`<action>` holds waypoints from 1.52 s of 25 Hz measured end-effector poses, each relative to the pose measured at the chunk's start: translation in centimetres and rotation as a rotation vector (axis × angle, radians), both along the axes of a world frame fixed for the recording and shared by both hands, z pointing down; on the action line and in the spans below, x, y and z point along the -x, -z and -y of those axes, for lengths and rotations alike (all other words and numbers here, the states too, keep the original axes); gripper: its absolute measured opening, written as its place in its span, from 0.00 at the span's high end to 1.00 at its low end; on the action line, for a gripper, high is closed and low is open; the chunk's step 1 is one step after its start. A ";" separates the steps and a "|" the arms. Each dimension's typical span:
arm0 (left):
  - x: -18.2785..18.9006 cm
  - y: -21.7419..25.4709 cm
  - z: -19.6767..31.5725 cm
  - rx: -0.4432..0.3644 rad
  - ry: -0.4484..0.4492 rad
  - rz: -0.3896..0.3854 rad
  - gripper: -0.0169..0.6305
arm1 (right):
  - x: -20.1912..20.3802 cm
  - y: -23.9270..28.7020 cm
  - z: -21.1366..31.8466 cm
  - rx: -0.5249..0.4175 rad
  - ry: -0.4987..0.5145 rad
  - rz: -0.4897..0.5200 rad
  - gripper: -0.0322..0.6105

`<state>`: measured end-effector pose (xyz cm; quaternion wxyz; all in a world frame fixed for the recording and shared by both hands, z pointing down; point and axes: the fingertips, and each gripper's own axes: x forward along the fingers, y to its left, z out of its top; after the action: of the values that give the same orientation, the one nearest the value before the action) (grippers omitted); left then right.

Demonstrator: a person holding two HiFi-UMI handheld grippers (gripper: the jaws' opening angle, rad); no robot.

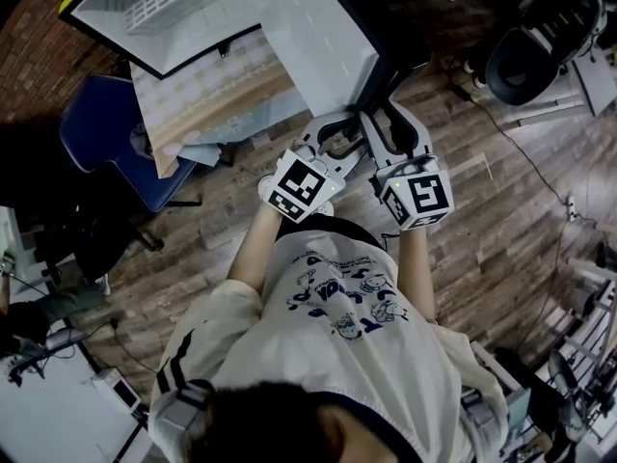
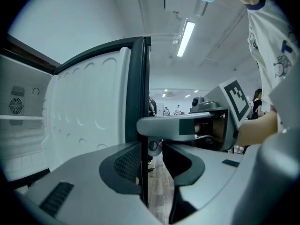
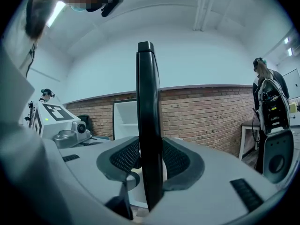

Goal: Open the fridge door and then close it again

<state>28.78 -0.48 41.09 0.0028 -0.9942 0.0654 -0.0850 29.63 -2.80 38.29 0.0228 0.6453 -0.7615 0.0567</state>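
Fridge door [image 1: 313, 37] stands swung open, its dark edge toward the person. Right gripper [image 3: 150, 161] clenched on that edge; left gripper [image 2: 152, 165] straddles it loosely, only one pad touching

Open fridge door [image 1: 318, 37] ahead, blue chair [image 1: 101, 128] left

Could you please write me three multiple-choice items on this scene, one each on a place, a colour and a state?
1. Where is the right gripper? A on the brick wall; B on the fridge door's edge; C on the floor.
2. What colour is the chair? A red; B blue; C yellow.
3. The fridge door is: A open; B shut; C removed.
Key: B, its pads clamp the door's edge; B, the chair looks blue; A, the fridge interior shows beside the door.
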 end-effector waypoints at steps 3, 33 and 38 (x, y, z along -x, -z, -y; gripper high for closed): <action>-1.9 0.1 0.0 -0.001 -0.018 0.003 0.74 | -1.9 0.1 0.1 -0.003 -0.013 -0.004 0.69; -2.5 -0.4 1.4 0.038 0.019 -0.004 0.74 | -9.1 0.1 1.9 0.007 -0.062 -0.039 0.69; -2.5 0.2 1.2 0.034 0.037 -0.021 0.74 | -8.6 0.3 1.5 0.008 -0.048 -0.039 0.69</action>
<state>31.33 -1.67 40.85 -0.0163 -0.9936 0.0826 -0.0757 38.22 -4.35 37.99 0.0386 0.6644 -0.7448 0.0479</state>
